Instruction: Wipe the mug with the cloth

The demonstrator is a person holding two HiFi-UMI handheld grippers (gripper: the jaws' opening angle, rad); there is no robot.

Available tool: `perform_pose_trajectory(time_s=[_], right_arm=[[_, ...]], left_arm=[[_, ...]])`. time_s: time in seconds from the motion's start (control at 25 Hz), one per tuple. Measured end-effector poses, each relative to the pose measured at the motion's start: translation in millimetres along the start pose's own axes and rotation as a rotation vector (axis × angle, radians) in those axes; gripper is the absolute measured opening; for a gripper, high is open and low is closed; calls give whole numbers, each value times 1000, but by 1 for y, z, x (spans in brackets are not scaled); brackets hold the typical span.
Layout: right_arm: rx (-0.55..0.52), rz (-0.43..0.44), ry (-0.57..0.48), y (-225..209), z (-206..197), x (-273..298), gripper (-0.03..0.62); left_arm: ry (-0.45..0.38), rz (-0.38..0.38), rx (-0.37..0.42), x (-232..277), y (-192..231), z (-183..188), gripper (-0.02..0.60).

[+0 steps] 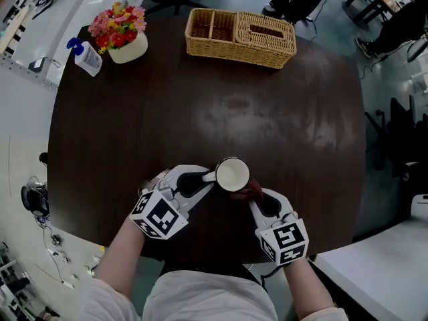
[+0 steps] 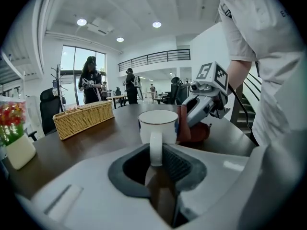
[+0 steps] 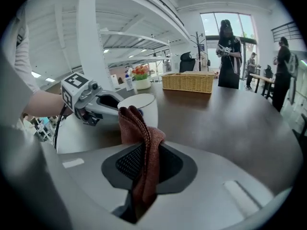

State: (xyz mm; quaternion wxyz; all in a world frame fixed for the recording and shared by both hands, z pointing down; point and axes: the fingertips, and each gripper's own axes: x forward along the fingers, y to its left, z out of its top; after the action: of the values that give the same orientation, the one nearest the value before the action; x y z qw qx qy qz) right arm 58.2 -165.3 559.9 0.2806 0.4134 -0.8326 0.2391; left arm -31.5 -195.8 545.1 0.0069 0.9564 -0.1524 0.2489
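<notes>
At the far left corner of the dark bench [image 1: 281, 112] stands a white bottle with a blue top [image 1: 85, 55]. Just beside it is a white pot of red and pink flowers [image 1: 120, 33]. Further along the far edge, near its middle, lies a wicker basket [image 1: 241, 37] with open compartments on its left and a slotted lid on its right.

The rest sits close to the near edge, about midway along it. The left claw [image 1: 204, 177] comes in from the left. In the left gripper view the left claw [image 2: 156, 163] is closed narrow on the white handle [image 2: 155, 147], with a dark ribbed pad on either side of it. The mug [image 1: 232, 174] is upright, white with a thin dark rim, and its mouth is open to the head view. Whether its base rests on the bench, I cannot tell.

The reddish-brown cloth [image 1: 249, 192] lies against the mug's wall on the side away from the handle, and it shows there in the left gripper view too [image 2: 184, 124]. In the right gripper view the right claw [image 3: 144, 169] is clamped on a folded bunch of the cloth [image 3: 142, 143], which rises out of it and touches the mug [image 3: 145, 107]. The right claw [image 1: 257, 196] reaches in from the near right.
</notes>
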Motion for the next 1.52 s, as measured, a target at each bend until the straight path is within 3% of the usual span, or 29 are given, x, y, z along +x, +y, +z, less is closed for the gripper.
perform_pose_trajectory(time_s=[0.2,0.32,0.6,0.8,1.08,1.36,1.52], right_arm=[[33,-122,-53,-47,20,-11,83],[33,-143,-93,-63,42,-5,83],[-105,-3,-38,-38,51,29,83],[-213,28,37,-15,32,28,83],[-112,69,14,7,13,10,83],[-110,121,1,17,6,-7,83],[-172,88,-23,-14,23,-14,83]], left_arm=[[6,3,-1,-1,-1,0,77],[12,0,-3,-1,0,0,77],[11,10,-33,-1,1,1,77],[22,21,-42,-1,2,0,77],[48,47,-42,1,3,-1,77],[57,43,-14,1,4,-1,77],[77,21,31,2,6,0,77]])
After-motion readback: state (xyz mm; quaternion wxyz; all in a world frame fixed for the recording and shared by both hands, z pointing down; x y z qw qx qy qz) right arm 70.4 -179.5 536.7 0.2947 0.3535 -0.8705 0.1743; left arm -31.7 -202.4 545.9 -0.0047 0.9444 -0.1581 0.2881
